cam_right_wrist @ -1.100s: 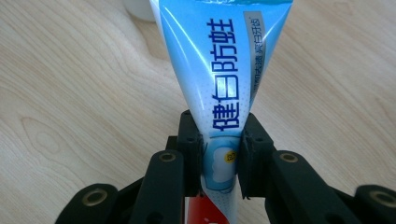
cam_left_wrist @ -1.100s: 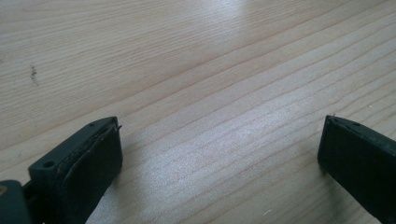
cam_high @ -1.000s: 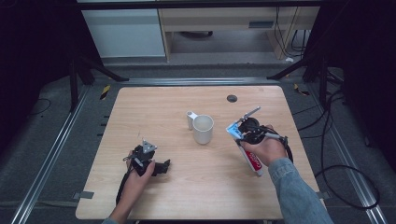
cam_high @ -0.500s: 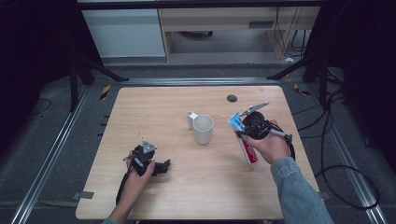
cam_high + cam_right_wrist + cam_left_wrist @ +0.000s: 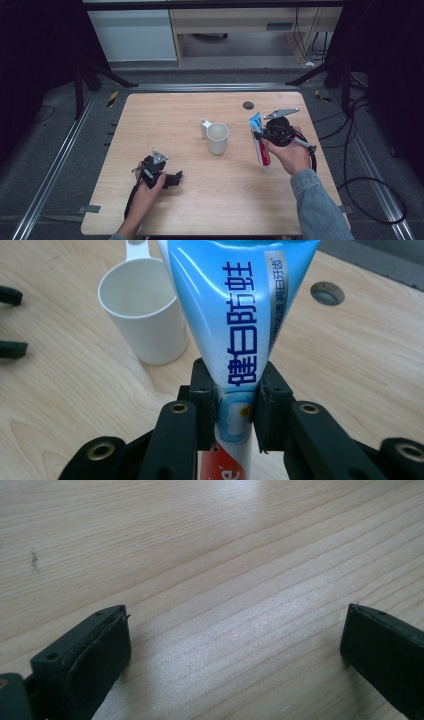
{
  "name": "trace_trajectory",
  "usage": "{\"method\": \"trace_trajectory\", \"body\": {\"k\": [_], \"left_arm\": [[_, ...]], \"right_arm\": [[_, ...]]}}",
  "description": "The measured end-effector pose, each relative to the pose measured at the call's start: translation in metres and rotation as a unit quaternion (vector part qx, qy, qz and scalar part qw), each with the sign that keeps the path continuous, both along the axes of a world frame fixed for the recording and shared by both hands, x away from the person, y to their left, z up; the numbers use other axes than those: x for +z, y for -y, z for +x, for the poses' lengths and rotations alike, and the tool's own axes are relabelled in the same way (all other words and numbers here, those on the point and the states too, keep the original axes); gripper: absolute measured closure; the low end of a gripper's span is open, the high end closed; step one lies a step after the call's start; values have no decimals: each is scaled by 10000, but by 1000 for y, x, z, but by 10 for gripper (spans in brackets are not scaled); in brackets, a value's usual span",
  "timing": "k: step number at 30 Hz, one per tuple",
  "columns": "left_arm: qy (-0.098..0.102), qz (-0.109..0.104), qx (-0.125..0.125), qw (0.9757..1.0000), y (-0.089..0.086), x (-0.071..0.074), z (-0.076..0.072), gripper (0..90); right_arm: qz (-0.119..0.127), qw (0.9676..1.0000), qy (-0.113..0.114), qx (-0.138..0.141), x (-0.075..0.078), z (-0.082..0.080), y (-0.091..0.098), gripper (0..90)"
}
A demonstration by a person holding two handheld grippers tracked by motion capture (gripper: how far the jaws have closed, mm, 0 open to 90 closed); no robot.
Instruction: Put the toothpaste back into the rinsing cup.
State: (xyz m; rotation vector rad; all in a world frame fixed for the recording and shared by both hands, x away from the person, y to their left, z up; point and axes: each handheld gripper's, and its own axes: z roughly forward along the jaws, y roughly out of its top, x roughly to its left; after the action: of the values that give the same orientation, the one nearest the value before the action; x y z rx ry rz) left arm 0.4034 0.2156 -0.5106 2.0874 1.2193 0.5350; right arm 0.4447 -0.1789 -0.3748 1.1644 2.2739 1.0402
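Right hand-held gripper is clamped on a toothpaste tube, pads squeezing the blue-and-white body partway up, flat crimped end fanning out above the jaws and the red end hanging below. Just past it and off to its left sits a white mug, upright on the wooden surface, not touching the tube. Left hand-held gripper rests low on the surface, well apart from the mug, jaws spread wide with nothing between them.

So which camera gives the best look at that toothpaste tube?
The right gripper view: the toothpaste tube is close, lettering readable, clamped in the right gripper. The high view shows it small, right of the cup.
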Motion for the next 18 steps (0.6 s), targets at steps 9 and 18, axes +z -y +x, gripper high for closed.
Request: {"method": "trace_trajectory", "body": {"k": [9,18], "left_arm": [[-2,1,2,10000,0,0,0,0],[11,1,-16,10000,1,0,0,0]], "right_arm": [[324,9990,316,-27,-1,-2,-3,737],[381,9981,475,-60,0,-4,-5,738]]}}
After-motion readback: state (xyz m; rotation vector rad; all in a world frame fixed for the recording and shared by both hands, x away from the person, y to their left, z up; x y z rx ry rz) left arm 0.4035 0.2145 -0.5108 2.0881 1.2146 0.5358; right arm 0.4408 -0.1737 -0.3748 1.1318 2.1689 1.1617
